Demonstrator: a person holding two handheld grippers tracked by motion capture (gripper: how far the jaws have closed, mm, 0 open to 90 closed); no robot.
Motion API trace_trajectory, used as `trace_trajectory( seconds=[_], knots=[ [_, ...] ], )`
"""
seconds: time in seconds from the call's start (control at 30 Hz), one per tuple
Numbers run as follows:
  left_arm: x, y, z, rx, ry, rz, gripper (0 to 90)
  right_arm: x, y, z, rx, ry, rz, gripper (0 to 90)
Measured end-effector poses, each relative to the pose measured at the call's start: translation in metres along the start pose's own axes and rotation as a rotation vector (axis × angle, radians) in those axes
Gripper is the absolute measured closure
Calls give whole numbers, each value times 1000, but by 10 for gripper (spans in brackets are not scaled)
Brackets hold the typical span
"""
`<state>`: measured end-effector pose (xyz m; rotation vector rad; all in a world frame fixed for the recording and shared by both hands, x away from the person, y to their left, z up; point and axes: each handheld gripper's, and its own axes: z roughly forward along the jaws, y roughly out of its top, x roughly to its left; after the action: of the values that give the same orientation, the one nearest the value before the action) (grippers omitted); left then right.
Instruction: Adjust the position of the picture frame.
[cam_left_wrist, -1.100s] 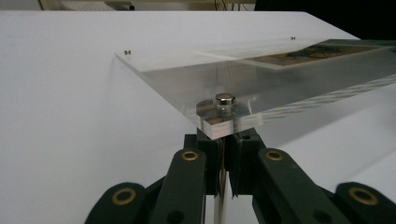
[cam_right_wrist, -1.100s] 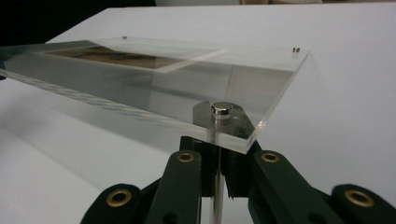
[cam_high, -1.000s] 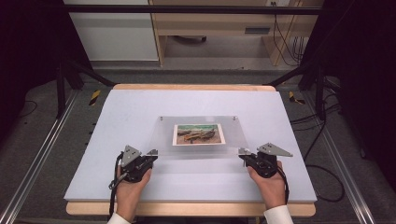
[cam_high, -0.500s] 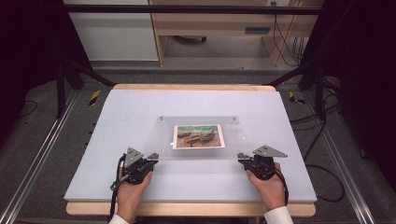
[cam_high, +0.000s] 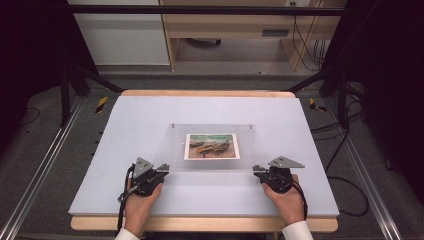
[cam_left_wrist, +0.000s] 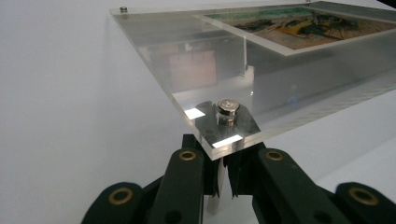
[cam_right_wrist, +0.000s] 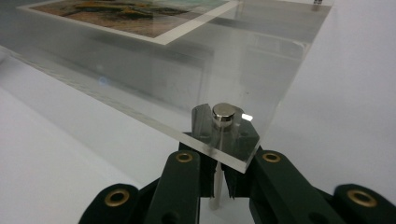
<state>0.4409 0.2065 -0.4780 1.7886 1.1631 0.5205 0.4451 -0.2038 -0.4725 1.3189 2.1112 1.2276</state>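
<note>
White covering tops the table (cam_high: 150, 125), which stands in a dim room with a pale cabinet and a wooden bench behind it. From the high view, a clear acrylic picture frame (cam_high: 212, 147) lies flat near the middle of the table, holding a small print (cam_high: 211, 146) of brownish boats under a green-blue sky. The left gripper (cam_high: 161, 169) sits at the frame's near left corner and the right gripper (cam_high: 256, 170) at its near right corner, each held in a hand that comes in from the bottom edge.

Looking along the left gripper (cam_left_wrist: 223, 175), the jaws are drawn together under the corner, seemingly pinching the metal post (cam_left_wrist: 228, 112) that passes down through the plate. Its round cap bears a faint mark too small to read.

Looking along the right gripper (cam_right_wrist: 219, 179), the jaws are likewise closed beneath the other near corner, around the stem of a plain silver cap (cam_right_wrist: 223, 113).

I judge the frame stiff and fairly heavy for its size, with slick faces that scratch easily and corners that could chip. The metal posts look like the safest hold, lifted evenly on both sides. No brand or legible writing shows anywhere.
</note>
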Motion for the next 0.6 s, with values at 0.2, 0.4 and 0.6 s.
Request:
trace_trajectory(
  seconds=[0.2, 0.4, 0.6],
  knots=[
    [0, -1, 1, -2, 0, -3, 830, 1, -1, 1, 15, -11, 2, 838],
    [0, -1, 1, 2, -5, 0, 829, 0, -1, 1, 16, -7, -1, 836],
    [1, -1, 1, 3, -10, -8, 821, 0, 0, 1, 19, -5, -2, 836]
  ],
)
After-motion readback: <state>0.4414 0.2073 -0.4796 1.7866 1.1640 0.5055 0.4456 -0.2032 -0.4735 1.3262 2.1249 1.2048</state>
